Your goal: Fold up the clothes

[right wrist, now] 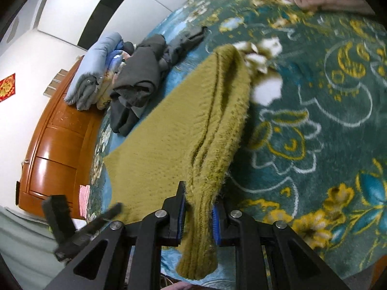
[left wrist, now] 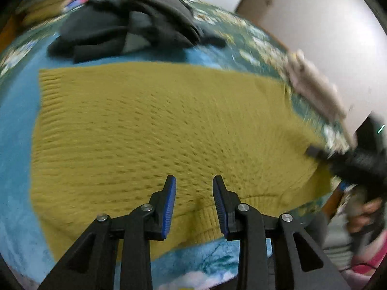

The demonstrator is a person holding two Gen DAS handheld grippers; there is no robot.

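Two views show one olive sweater point(left wrist: 154, 125) spread flat on a floral bed blanket point(left wrist: 17, 111).

Left wrist view: the left hand-held gripper point(left wrist: 194, 203) hovers released over the sweater's near edge, jaws apart with knit visible between them and nothing held. The body panel stretches ahead and to both sides, long axis running left to right. A dark clothes heap point(left wrist: 125, 29) lies beyond its far edge. The right hand-held gripper point(left wrist: 316, 153) shows blurred at the sweater's right end.

Right wrist view: the right hand-held gripper point(right wrist: 198, 213) is clenched on the sleeve point(right wrist: 217, 130), which rises from the jaws and runs away along the sweater's point(right wrist: 154, 145) right side. I judge the right hand nearer the fold, since carrying the sleeve leftward over the body looks like the coming move.
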